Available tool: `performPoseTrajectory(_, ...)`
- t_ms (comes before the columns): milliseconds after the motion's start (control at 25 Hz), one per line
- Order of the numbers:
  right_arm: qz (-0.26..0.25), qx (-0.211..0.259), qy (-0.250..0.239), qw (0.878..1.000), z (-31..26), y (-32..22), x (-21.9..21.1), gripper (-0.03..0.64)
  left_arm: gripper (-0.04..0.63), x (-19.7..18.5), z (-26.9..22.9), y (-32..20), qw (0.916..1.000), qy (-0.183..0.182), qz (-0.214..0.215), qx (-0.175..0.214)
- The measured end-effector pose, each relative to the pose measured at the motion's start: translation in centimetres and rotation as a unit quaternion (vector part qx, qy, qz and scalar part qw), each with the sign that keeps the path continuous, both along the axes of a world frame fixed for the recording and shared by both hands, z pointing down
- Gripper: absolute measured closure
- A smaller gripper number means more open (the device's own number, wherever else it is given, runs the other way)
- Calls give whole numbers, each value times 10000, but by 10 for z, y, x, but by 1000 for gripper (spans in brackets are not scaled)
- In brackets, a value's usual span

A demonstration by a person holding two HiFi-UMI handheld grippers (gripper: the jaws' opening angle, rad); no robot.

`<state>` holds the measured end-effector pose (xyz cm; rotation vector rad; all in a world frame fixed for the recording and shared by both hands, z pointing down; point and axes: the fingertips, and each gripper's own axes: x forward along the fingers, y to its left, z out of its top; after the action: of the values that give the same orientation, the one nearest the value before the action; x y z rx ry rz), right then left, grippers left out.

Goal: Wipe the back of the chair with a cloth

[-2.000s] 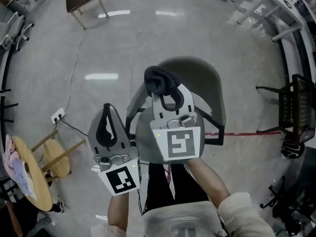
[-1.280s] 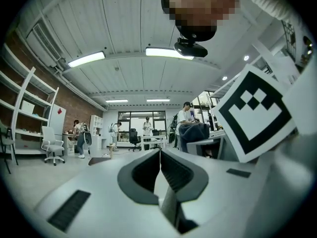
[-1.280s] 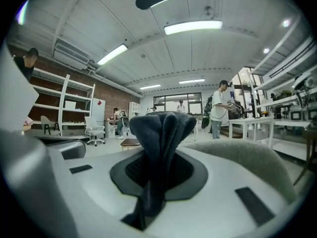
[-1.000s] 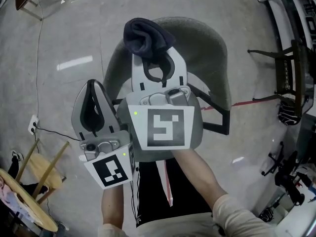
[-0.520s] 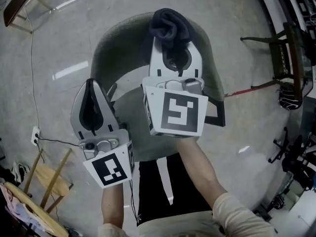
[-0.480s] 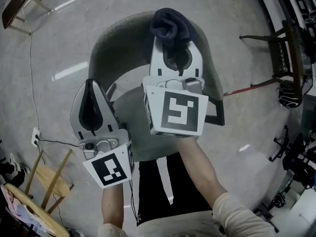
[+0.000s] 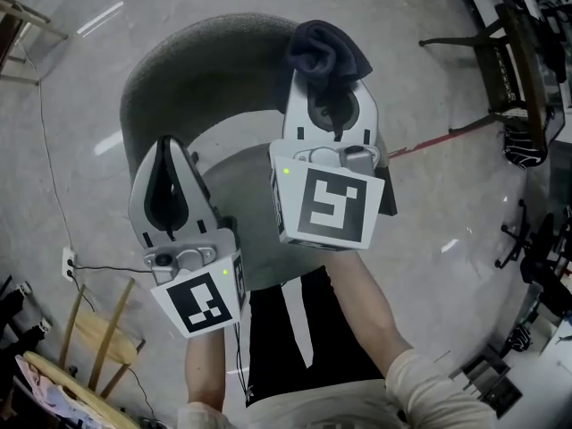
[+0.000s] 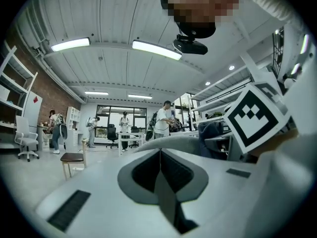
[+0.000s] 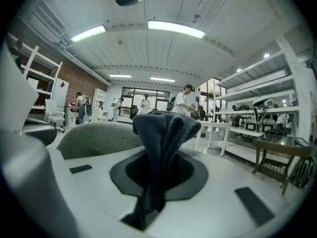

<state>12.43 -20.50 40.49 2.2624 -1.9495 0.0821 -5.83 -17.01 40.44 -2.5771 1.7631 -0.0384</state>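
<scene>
A grey chair stands below me; its curved backrest (image 7: 201, 56) arcs across the upper left of the head view, with the seat (image 7: 241, 195) in front of me. My right gripper (image 7: 327, 80) is shut on a dark navy cloth (image 7: 327, 47) that bunches beyond its jaw tips, over the right end of the backrest. In the right gripper view the cloth (image 9: 161, 143) rises from between the jaws, with the backrest (image 9: 96, 138) behind it at the left. My left gripper (image 7: 166, 155) is shut with nothing in it, held over the seat's left side.
A wooden stool (image 7: 98, 329) and a cable with a socket (image 7: 70, 259) lie on the floor at the lower left. A dark rack (image 7: 514, 79) stands at the right. The gripper views show a small wooden chair (image 8: 73, 158), desks and people far off.
My right gripper has carried the cloth from the left part of the backrest top across to its right end. The left gripper has stayed shut beside the seat.
</scene>
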Motion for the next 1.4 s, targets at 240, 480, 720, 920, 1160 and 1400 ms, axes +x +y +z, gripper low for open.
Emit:
performPoseTrajectory(240, -12, 26, 51, 10000, -1, 1, 6, 558, 578, 12, 4, -1, 10000, 0, 44, -49)
performPoseTrajectory(480, -652, 104, 50, 9978, -10, 6, -30, 558, 578, -4, 10, 4, 9997, 11, -223, -93)
performPoseTrajectory(720, -2086, -82, -407, 9771, -1, 10, -130, 558, 578, -51, 14, 16, 9959, -12, -896, -161)
performPoseTrajectory(920, -2935, -427, -492, 9538, 26, 21, -199, 558, 578, -102, 26, 32, 9899, -13, -1401, -227)
performPoseTrajectory(1160, -3540, -577, -478, 9323, 43, 33, -259, 558, 578, -146, 44, 58, 9806, 64, -1913, -432)
performPoseTrajectory(1400, -3586, -644, -420, 9303, 52, 27, -269, 558, 578, -161, 47, 71, 9748, 82, -2178, -470)
